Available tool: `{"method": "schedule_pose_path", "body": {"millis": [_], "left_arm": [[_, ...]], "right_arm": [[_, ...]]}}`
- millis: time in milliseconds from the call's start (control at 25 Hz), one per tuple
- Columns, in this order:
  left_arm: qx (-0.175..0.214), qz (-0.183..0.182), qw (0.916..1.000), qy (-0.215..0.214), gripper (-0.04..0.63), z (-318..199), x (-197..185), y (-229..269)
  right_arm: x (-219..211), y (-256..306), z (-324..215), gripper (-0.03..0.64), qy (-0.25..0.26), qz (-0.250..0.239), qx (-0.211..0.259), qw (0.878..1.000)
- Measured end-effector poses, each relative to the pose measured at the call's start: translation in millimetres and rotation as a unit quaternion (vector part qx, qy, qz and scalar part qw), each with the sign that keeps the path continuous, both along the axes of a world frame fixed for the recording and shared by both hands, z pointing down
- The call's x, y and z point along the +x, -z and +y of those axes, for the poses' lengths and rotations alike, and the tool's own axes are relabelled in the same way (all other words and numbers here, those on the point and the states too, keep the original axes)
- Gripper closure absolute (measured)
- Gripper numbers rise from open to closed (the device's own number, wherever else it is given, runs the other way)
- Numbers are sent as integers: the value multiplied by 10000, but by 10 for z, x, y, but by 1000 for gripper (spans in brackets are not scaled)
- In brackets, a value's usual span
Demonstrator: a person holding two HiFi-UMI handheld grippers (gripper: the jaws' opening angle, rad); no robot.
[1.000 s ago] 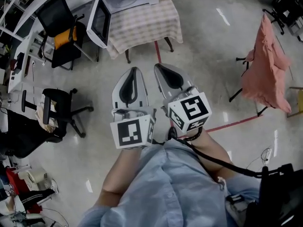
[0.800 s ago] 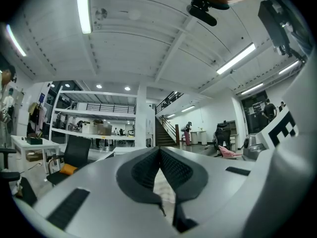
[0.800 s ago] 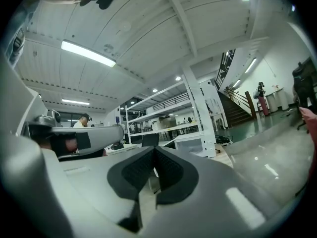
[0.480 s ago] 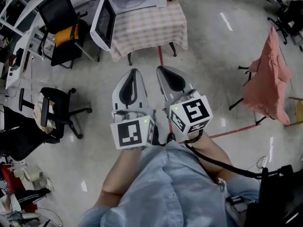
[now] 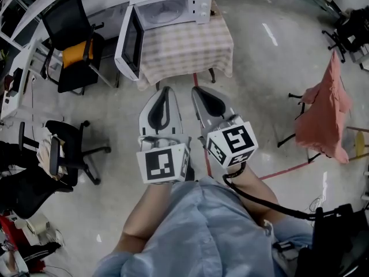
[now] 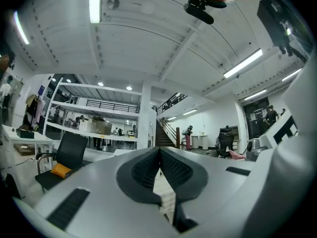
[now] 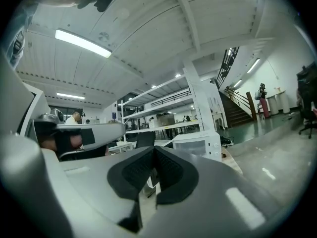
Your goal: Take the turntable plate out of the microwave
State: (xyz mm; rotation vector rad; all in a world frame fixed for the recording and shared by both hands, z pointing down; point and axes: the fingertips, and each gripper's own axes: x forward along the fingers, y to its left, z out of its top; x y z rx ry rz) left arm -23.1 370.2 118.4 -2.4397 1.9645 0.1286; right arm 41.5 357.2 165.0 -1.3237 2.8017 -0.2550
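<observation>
White microwave point(image 5: 173, 4) is standing on a check-clothed table point(image 5: 190, 48), its door point(image 5: 128, 39) hanging open to the left and its cavity point(image 5: 167, 11) facing the person. Its plate is presumably lying on the cavity floor, though no view is showing it clearly enough to pick out. Left gripper point(image 5: 165, 91) and right gripper point(image 5: 197, 91) are pointing level toward the table, side by side, well apart from the microwave. Both are carrying their jaws pressed together, with nothing between the pads. Handling, as judged: a glass plate is likely weighing a fair bit, being stiff, smooth and slippery, and breaking if dropped. Hold is best sought at the near rim, one jaw above and one below, lifting it clear of its hub, the second gripper steadying the opposite rim. Jaws are needing to open before reaching in.
</observation>
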Motion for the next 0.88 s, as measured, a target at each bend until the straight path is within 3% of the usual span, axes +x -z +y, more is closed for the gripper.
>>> {"method": "schedule_pose_path", "body": {"millis": [440, 880], "left_arm": [[178, 183, 9992, -310, 588, -722, -430, 90], [-38, 317, 9977, -591, 588, -1164, -402, -76]], "right_arm": [[-456, 126, -704, 615, -237, 121, 153, 9995], [-406, 36, -1093, 615, -526, 212, 17, 9984]]}}
